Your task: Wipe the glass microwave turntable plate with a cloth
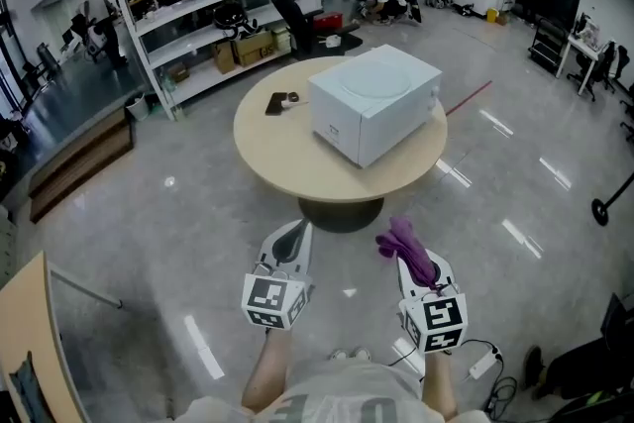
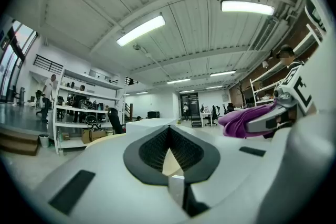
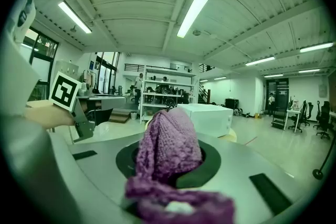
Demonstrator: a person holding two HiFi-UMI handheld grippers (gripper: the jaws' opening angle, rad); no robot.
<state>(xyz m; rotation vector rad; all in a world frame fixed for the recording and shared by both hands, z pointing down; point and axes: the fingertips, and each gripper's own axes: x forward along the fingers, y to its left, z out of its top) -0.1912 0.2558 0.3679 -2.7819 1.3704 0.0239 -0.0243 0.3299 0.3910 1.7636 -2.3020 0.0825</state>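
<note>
A white microwave (image 1: 374,101) stands on the round beige table (image 1: 287,163) ahead of me, its door closed; no glass turntable plate shows. My right gripper (image 1: 406,248) is shut on a purple knitted cloth (image 1: 407,243), which bulges out between the jaws (image 3: 170,147). My left gripper (image 1: 290,243) is held beside it, shut with nothing in it. Both hang over the floor, short of the table. In the left gripper view the cloth (image 2: 244,120) shows at the right.
A small dark object (image 1: 280,101) lies on the table left of the microwave. White shelving (image 1: 213,5) with boxes stands behind. People are at the back of the hall. A wooden table corner (image 1: 25,342) is at my left; a cable and plug (image 1: 483,364) lie on the floor at my right.
</note>
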